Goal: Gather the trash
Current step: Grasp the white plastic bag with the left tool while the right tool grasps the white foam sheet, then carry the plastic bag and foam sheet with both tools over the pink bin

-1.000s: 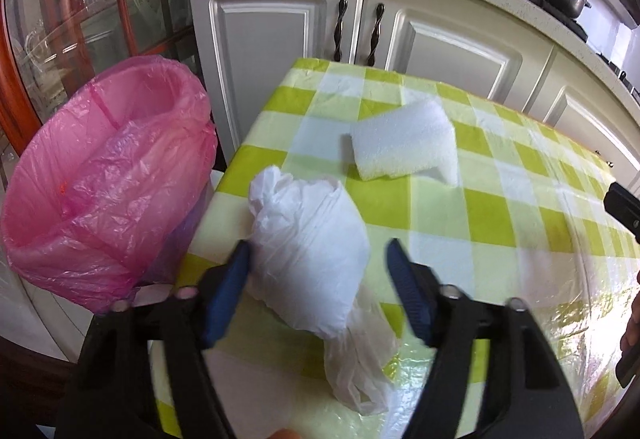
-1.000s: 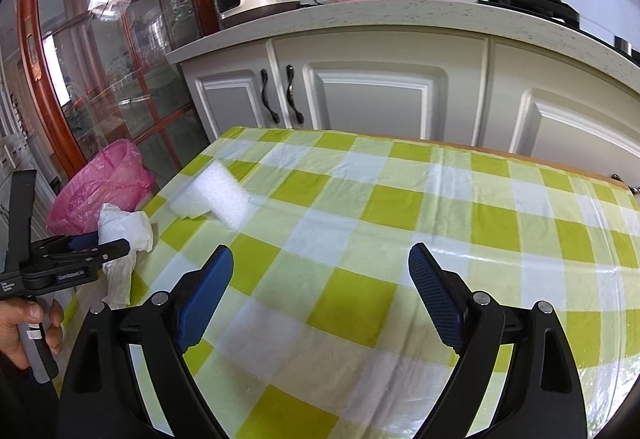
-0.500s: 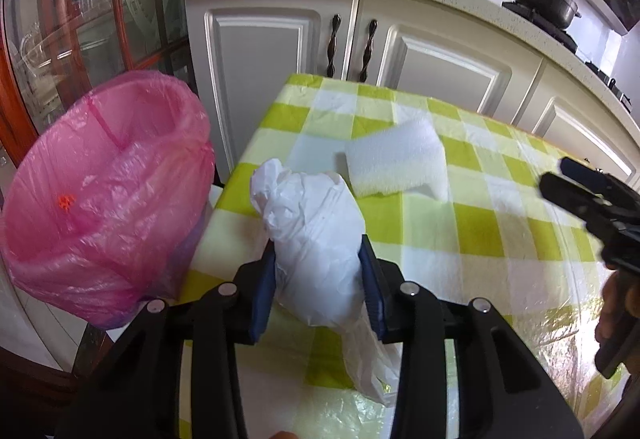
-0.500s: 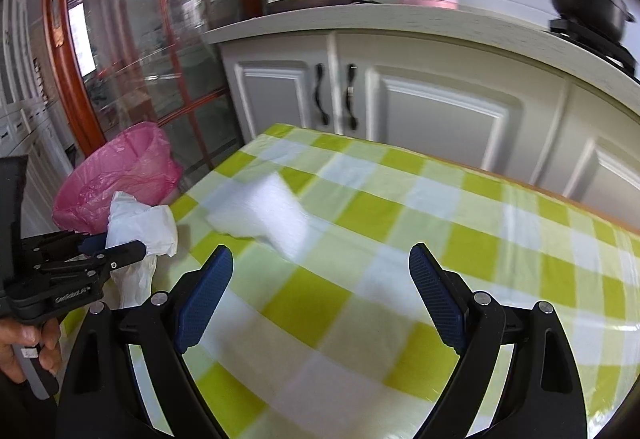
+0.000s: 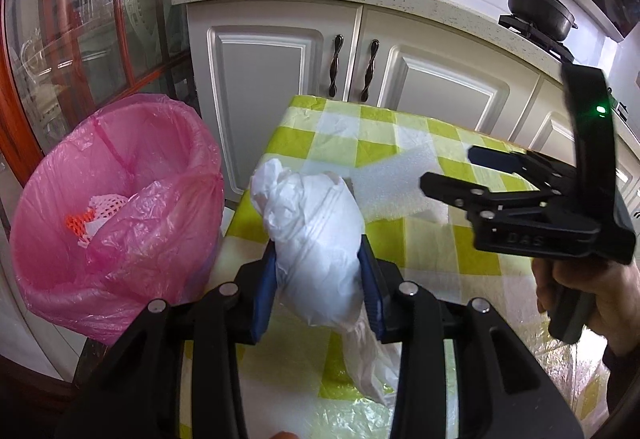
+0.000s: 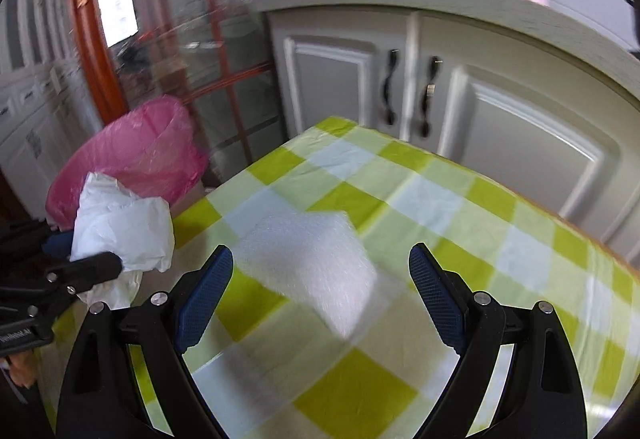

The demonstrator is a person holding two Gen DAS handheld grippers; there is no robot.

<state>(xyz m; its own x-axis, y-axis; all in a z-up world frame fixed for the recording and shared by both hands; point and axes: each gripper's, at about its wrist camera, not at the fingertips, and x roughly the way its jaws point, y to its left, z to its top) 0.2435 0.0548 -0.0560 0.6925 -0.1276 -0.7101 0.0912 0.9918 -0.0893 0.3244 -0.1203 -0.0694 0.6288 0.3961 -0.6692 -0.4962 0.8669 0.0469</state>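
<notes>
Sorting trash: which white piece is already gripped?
The crumpled white plastic bag, clamped in the left claw; the flat foam sheet lies free on the table.

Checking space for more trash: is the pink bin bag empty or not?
Not empty. The pink bin bag holds white and orange net scraps low inside, with much room above.

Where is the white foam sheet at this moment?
The white foam sheet lies flat on the checked table, just ahead of the open right gripper, right of the white plastic bag.
</notes>
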